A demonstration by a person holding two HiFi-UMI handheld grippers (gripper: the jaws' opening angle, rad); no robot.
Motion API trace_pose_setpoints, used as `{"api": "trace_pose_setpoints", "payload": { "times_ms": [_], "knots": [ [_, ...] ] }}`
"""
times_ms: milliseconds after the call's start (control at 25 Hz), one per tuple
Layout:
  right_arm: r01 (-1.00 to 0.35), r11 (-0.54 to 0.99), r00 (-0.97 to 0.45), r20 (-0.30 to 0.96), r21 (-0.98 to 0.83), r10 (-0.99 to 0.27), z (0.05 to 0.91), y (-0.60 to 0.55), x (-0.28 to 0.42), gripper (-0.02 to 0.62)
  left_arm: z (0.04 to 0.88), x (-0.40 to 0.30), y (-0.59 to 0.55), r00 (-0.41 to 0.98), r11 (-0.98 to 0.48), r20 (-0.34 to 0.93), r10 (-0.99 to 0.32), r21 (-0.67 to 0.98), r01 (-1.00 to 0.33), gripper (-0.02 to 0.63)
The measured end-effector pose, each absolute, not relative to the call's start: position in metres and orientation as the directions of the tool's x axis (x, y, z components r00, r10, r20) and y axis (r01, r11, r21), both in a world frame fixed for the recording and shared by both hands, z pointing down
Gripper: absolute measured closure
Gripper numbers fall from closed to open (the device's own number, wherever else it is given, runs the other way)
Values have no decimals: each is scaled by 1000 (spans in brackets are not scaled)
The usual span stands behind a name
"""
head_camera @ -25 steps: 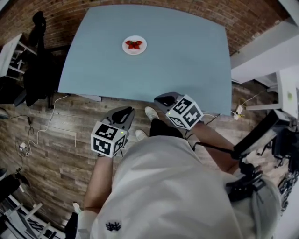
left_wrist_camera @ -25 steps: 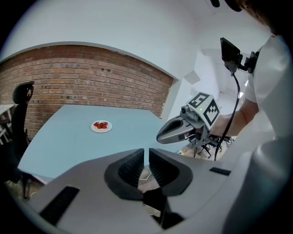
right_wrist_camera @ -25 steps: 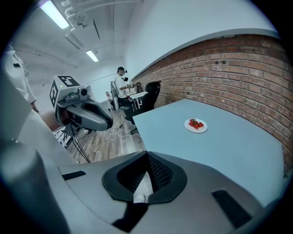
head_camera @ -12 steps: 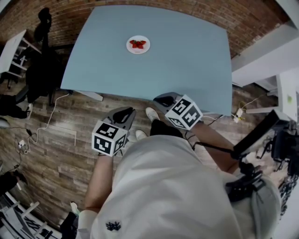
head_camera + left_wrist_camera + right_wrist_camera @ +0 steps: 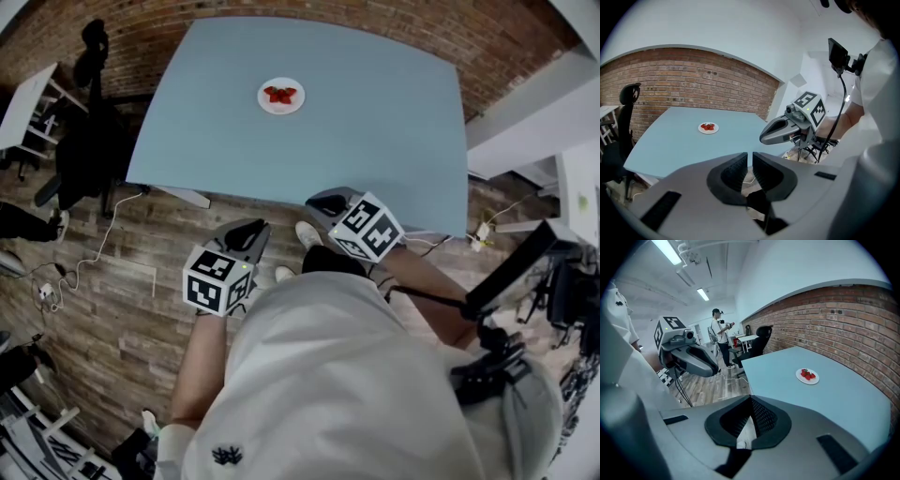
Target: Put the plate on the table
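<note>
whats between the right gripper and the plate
Only bare table between the right gripper and the plate; the head view shows it best.

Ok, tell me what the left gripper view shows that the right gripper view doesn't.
Only the left gripper view shows the right gripper, held off the table's edge. Only the right gripper view shows the left gripper, a person standing far back in the room, and the ceiling lights. Both show the blue table, the white plate with strawberries on it, and the brick wall.
</note>
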State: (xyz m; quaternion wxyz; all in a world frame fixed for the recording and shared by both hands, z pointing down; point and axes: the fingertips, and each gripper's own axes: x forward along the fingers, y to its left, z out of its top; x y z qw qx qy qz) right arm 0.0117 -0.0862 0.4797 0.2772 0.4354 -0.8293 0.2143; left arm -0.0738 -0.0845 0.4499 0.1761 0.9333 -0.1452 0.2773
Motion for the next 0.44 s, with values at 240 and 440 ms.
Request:
{"api": "trace_pose_setpoints", "payload": {
  "times_ms": [240,440],
  "knots": [
    [-834,540,-474,654,-117,-589,484,-95,13,588,455,-74,-93,797,-890,578,-174,254,-379,571],
    [-831,544,-476,652,-116,-590,487,-112,16,588,457,-70,-107,798,-887,577,-174,260,-381,571]
  ]
}}
